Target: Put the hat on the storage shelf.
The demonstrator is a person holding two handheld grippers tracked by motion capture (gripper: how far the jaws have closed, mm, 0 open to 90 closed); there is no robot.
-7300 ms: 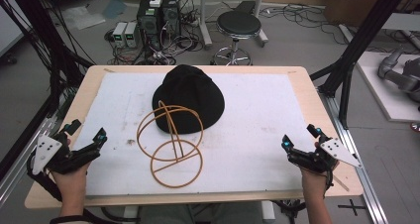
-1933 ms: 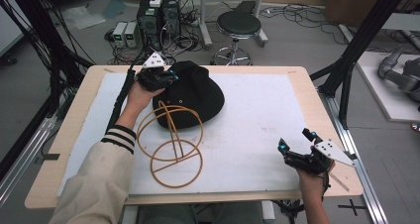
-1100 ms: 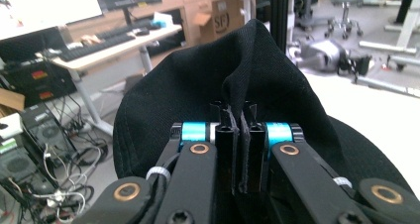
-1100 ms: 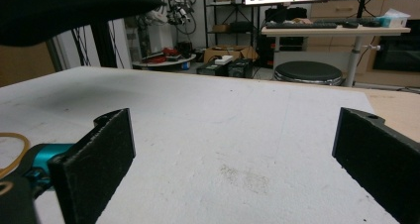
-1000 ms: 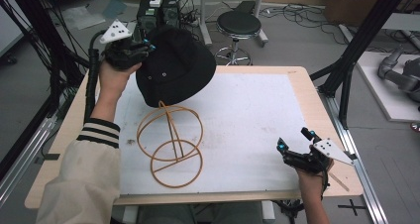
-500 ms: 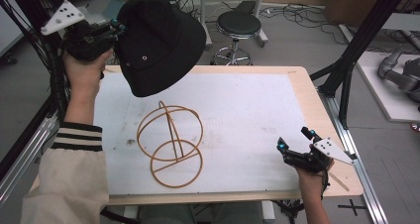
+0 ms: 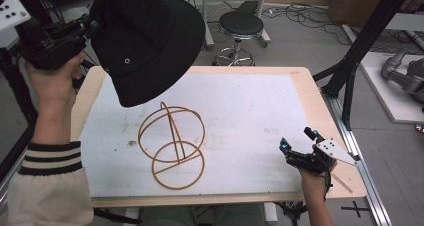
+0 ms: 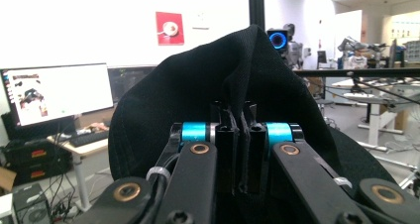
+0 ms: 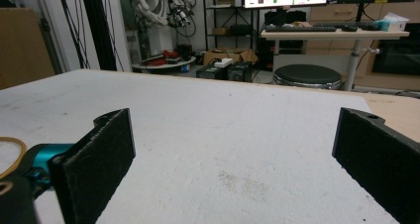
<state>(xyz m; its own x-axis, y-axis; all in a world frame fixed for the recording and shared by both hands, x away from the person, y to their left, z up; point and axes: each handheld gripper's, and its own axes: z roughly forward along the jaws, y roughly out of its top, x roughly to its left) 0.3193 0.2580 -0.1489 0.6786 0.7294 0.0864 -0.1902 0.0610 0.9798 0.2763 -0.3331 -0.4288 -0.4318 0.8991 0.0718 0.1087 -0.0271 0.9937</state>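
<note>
High at the left gripper (image 7: pixel 92 23), a black bucket hat (image 7: pixel 150 41) hangs pinched by its brim.
Below it stands the wire hat stand (image 7: pixel 172 143); right gripper (image 7: pixel 295 143) rests spread on the white table mat (image 7: pixel 250 116).

One black hat (image 7: pixel 150 41), one wire stand (image 7: pixel 172 146), two grippers, one stool (image 7: pixel 241 23).

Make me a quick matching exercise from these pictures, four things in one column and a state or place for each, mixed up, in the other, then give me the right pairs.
Things:
1. black hat
2. wire hat stand
3. left tongs
4. right tongs

States or places:
A. jaws wide apart, low over the table's near right part
B. standing on the white table cover
C. lifted in the air, off the table
D. clamped shut on black fabric

Pairs: 1-C, 2-B, 3-D, 4-A
</note>
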